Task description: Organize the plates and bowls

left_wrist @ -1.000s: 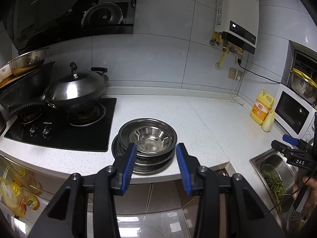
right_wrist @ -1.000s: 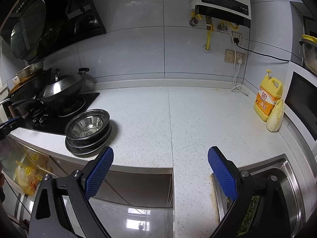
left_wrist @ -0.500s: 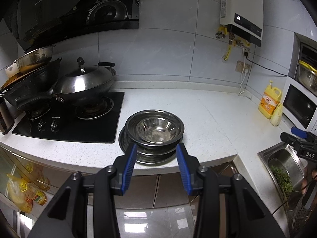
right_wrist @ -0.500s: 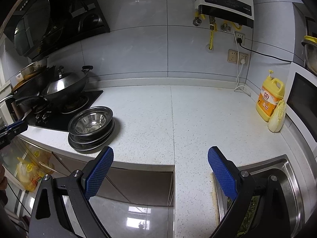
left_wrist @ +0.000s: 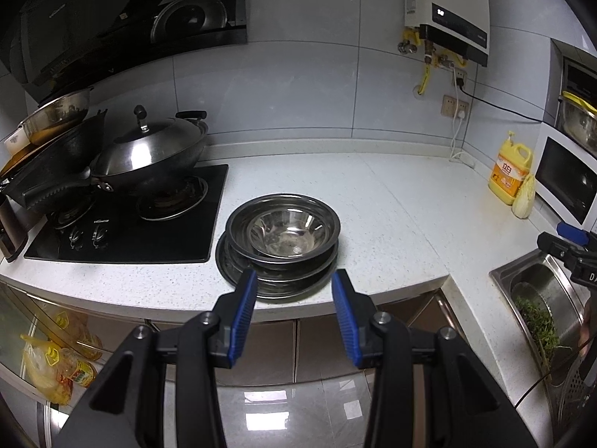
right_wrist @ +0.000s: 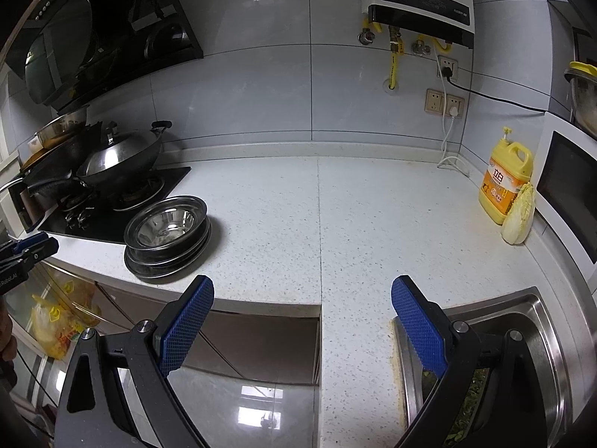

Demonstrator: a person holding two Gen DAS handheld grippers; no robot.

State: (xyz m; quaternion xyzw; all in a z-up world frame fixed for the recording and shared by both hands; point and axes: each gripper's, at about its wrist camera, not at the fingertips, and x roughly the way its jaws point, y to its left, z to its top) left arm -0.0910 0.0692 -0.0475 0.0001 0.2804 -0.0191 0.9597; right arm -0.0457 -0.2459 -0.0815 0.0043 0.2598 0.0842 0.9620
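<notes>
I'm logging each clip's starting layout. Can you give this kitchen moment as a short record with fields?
surface: white speckled counter
dishes: stack of steel bowls and plates near the front edge, beside the stove
left tongs: open, empty, aimed at the stack, not touching
right tongs: open, empty, over the counter edge by the sink
far right: yellow detergent bottle

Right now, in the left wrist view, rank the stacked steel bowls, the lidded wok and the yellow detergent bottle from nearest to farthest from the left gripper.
1. Stacked steel bowls: just ahead of the left gripper, at the counter's front edge.
2. Lidded wok: farther back on the left, on the stove.
3. Yellow detergent bottle: far right, by the microwave.
</notes>
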